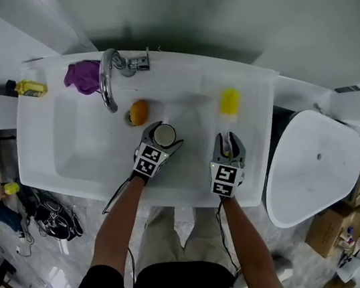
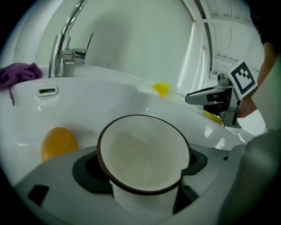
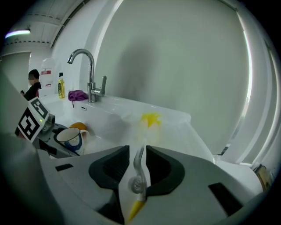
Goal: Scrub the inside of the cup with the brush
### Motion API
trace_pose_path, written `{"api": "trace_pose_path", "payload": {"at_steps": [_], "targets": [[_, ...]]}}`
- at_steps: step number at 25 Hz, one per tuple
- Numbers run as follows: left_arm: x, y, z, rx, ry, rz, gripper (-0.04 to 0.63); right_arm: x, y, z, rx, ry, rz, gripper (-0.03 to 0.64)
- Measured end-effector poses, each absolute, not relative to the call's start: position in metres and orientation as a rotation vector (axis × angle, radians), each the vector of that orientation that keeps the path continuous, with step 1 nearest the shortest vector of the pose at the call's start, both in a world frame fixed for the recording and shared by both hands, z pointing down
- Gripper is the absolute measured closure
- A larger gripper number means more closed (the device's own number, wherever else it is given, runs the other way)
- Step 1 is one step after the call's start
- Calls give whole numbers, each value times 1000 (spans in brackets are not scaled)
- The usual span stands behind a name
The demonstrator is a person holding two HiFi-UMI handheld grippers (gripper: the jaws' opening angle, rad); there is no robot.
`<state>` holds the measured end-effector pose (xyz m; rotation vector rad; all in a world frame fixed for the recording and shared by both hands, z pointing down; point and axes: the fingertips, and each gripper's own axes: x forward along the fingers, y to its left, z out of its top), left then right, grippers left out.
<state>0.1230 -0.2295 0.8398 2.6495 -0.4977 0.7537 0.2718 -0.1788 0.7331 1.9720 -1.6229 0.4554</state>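
Observation:
A white cup [image 1: 164, 135] with a dark rim stands at the front of the sink [image 1: 35, 129]. It sits between the wide-spread jaws of my left gripper [image 1: 163, 140], and its empty inside [image 2: 142, 154] fills the left gripper view. I see no firm press of the pads on it. The right gripper view shows the cup's [image 3: 70, 137] handle and blue pattern. My right gripper [image 1: 230, 142] is open over the sink's right ledge. The brush's thin clear handle [image 3: 138, 162] lies loose between its jaws, and its blurred yellow head [image 3: 150, 119] points away toward the wall [image 1: 229, 101].
A chrome faucet [image 1: 108, 76] arches over the basin, with a purple cloth [image 1: 83, 76] beside it and an orange sponge [image 1: 138, 112] below the spout. A yellow bottle [image 1: 30, 89] stands at the far left corner. A white tub [image 1: 311, 160] sits right of the sink.

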Motion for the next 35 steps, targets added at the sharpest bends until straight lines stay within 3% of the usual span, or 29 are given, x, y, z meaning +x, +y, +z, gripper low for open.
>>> {"api": "trace_pose_path", "payload": {"at_steps": [3,8,17,27,35], "targets": [[119,-221,817,2672,-469,756,155,273,-178,728,1953,-1607,373,542],[93,-208,774,2701,-448,761,155,244,-166,701,1774,-1671,271,546],[41,-216,740,2752,-503,894,155,150,-163,574,1338,-1971,558,549],[-13,-178,677,2952,-574,992,155,51,-64,526,953,-2089,1370,551],[10,-156,661,3153,-434,1127,155,12,-60,544,831,-1934,1625,551]]}}
